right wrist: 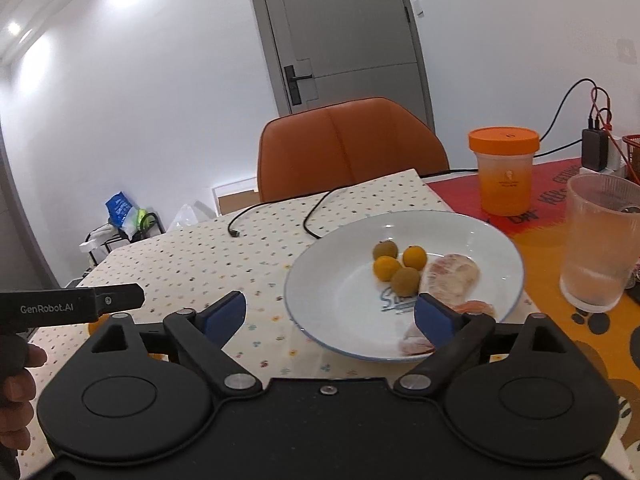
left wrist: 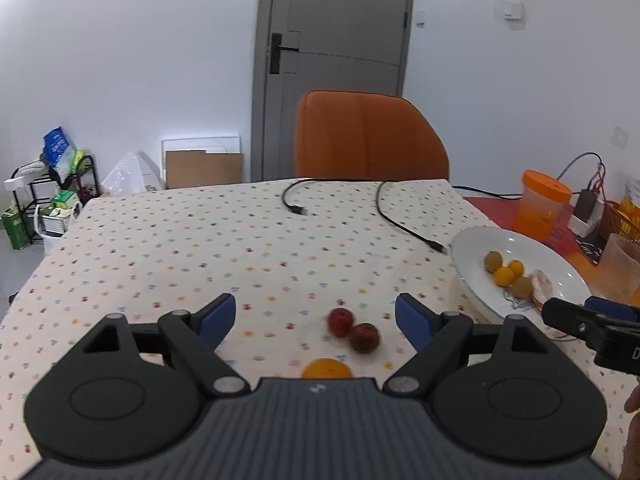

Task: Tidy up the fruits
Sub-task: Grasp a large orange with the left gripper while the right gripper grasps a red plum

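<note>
Jaws wide apart, nothing held

The orange fruit [left wrist: 327,369] is half hidden behind the left tongs' [left wrist: 316,316] body; beside it, two red fruits [left wrist: 354,328] are blurred; the glass [right wrist: 600,240] is cut off by the frame edge

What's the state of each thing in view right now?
Left tongs: open, empty.
Right tongs: open, empty.
Plate: holds small fruits and peeled pieces.
Red fruits: two, loose on the cloth.
Orange: on the cloth, by the left tongs.
Jar: lid on.
Door: shut.
</note>
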{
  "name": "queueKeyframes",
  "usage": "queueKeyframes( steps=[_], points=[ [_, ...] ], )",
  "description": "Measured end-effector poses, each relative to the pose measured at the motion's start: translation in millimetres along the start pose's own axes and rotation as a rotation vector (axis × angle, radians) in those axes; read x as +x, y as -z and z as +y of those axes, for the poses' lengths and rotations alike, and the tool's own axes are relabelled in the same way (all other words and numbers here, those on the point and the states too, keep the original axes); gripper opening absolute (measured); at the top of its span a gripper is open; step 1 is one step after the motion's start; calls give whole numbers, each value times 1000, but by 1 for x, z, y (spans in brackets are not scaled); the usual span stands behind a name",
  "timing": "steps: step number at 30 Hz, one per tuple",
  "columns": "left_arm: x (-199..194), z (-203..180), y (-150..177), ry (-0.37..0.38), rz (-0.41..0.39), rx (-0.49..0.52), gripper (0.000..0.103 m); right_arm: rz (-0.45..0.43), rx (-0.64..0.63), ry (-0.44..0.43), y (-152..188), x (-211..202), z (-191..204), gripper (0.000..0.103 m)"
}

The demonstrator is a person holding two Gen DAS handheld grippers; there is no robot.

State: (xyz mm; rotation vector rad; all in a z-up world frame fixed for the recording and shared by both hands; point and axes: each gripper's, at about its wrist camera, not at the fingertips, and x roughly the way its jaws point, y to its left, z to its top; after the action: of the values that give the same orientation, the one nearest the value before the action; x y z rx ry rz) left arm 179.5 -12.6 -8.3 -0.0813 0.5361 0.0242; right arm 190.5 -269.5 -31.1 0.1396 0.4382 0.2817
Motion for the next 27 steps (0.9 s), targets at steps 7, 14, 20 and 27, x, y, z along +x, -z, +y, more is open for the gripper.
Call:
queueKeyframes(
  steps=[7, 14, 20, 27],
  points=[
    [-4, 20, 2, -30, 2, -26, 86, 6, -36, -28, -3, 3, 18, 92],
    [-6, 43, 7, -53, 17, -58, 86, 36, -73, -84, 0, 9, 37, 92],
    [-5, 58, 14, -73, 33, -81, 86, 69, -96, -113, 7, 16, 51, 92],
    [-1, 69, 22, -85, 41, -103, 84, 102, -127, -159, 12, 25, 65, 90]
  ],
)
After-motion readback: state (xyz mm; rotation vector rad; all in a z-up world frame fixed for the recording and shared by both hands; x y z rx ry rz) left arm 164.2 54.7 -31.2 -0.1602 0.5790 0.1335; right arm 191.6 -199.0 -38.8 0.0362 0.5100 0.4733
